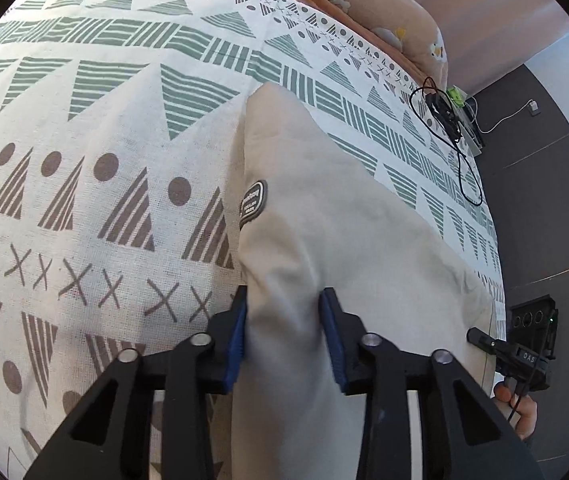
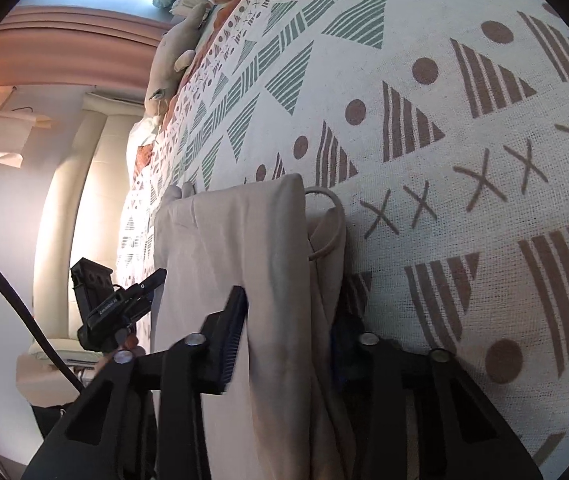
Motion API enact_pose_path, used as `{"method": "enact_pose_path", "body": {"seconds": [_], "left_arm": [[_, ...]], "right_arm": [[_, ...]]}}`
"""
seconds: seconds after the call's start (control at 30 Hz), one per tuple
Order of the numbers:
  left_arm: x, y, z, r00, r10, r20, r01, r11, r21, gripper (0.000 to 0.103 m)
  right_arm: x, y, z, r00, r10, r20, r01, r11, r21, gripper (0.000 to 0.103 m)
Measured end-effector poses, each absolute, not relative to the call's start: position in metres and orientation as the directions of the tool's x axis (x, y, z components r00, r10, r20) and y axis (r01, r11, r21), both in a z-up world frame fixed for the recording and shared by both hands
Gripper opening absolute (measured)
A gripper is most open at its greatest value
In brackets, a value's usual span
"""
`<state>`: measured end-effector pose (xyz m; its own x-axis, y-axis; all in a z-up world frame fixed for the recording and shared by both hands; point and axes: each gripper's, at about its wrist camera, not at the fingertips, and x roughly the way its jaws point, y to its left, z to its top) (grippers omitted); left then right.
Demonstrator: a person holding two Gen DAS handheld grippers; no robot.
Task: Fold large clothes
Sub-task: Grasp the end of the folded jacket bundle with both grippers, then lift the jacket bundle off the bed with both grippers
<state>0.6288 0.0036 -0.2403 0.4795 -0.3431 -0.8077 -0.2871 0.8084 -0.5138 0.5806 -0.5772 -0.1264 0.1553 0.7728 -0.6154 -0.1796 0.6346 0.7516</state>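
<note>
Both jaws clamp beige garment (image 1: 324, 208) | right gripper (image 2: 288, 320) far finger hidden by cloth | garment's near end cropped

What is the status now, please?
Left tongs shut on beige garment. Right tongs shut on its other end. Garment lies on patterned bedspread. Black cable far off.

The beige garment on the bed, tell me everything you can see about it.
The beige garment is plain, soft woven-looking cloth, folded into a long narrow shape on the patterned bedspread. A dark oval patch sits near one edge, and a pale drawstring loop sticks out at its end. It lies flat but rumpled. Both the left gripper and the right gripper have cloth between their blue pads, which look pressed onto it.
</note>
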Motion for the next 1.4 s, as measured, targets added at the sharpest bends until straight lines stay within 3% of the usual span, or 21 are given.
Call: {"method": "enact_pose_path", "body": {"seconds": [0.03, 0.13, 0.77, 1.4], "left_arm": [[0.626, 0.001, -0.235, 0.487, -0.330, -0.808, -0.283, 0.816, -0.504, 0.028], [0.621, -0.003, -0.222, 0.515, -0.310, -0.799, -0.268, 0.827, -0.494, 0.023], [0.523, -0.019, -0.081, 0.704, -0.294, -0.647, -0.128, 0.843, -0.522, 0.017], [0.417, -0.047, -0.004, 0.788, -0.368, -0.493, 0.041, 0.831, -0.555, 0.015]], "right_arm": [[0.576, -0.576, -0.121, 0.170, 0.774, -0.610, -0.191, 0.633, 0.750, 0.015], [0.558, -0.577, -0.105, 0.207, 0.772, -0.601, -0.222, 0.635, 0.740, 0.011], [0.423, -0.592, 0.010, 0.397, 0.764, -0.509, -0.400, 0.643, 0.653, 0.011], [0.249, -0.649, 0.096, 0.535, 0.748, -0.393, -0.498, 0.655, 0.568, 0.010]]}}
